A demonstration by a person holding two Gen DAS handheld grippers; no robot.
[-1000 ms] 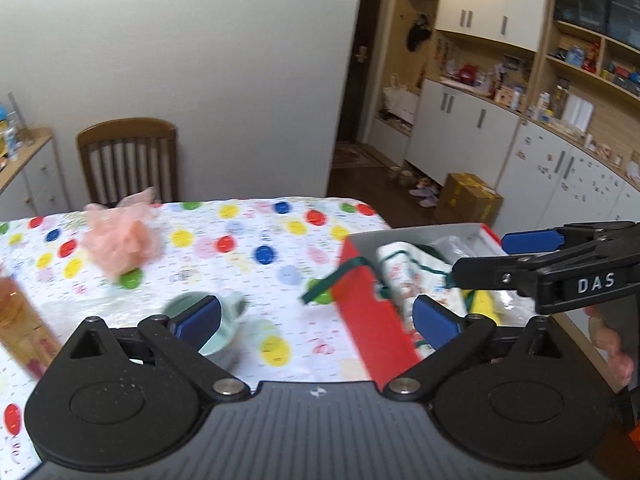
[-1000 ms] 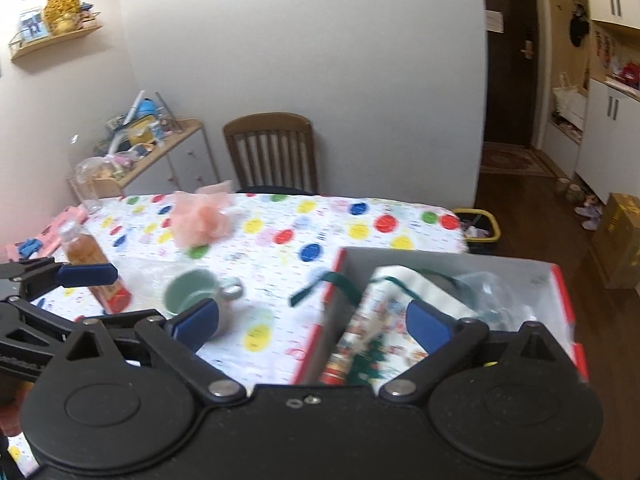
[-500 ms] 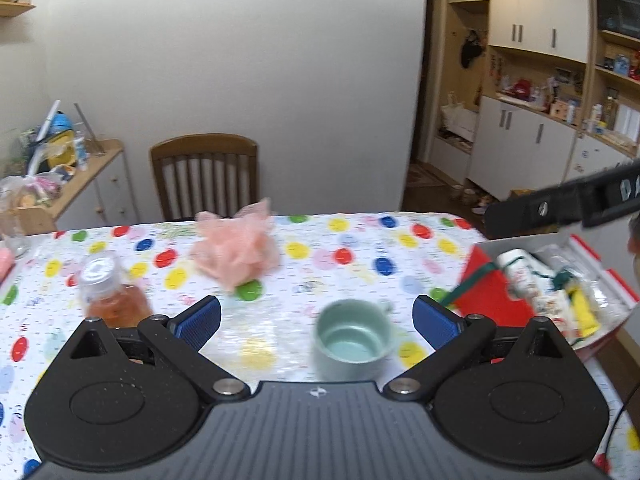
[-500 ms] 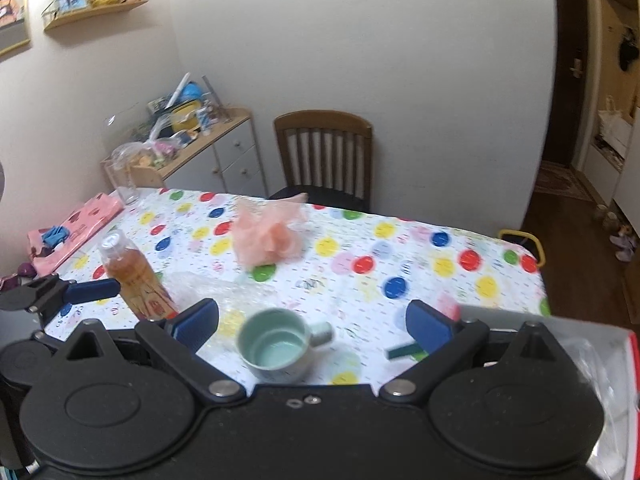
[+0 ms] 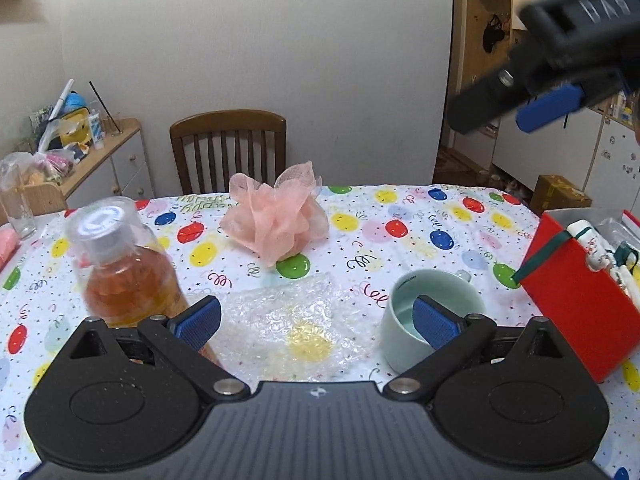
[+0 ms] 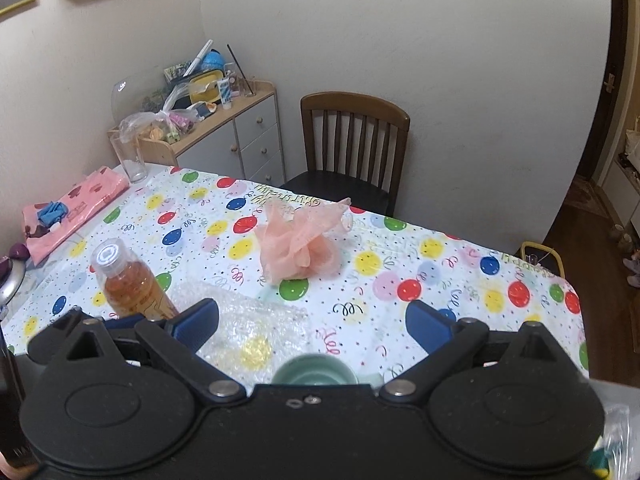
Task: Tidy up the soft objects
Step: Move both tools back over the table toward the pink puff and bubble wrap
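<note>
A pink mesh pouf point(image 5: 276, 220) lies at the middle of the balloon-print table, far side, near the chair. A crumpled sheet of bubble wrap point(image 5: 296, 328) lies flat just ahead of my left gripper point(image 5: 318, 322), which is open and holds nothing. The right gripper point(image 6: 314, 324) is open too, hovering above the bubble wrap point(image 6: 248, 332) and short of the pouf point(image 6: 298, 244). Its arm crosses the upper right corner of the left wrist view. A red box point(image 5: 580, 300) at the right edge holds wrapped soft items.
A pale green cup point(image 5: 432, 316) stands right of the bubble wrap, a capped bottle of amber liquid point(image 5: 124, 272) left of it. A pink cloth point(image 6: 72, 208) and a drinking glass point(image 6: 130, 156) sit at the far left. A wooden chair point(image 6: 352, 140) stands behind the table.
Both views have swung left, away from the red box and toward the table's middle. The bottle and bubble wrap came into view. The right gripper now sits higher in the left wrist view.
</note>
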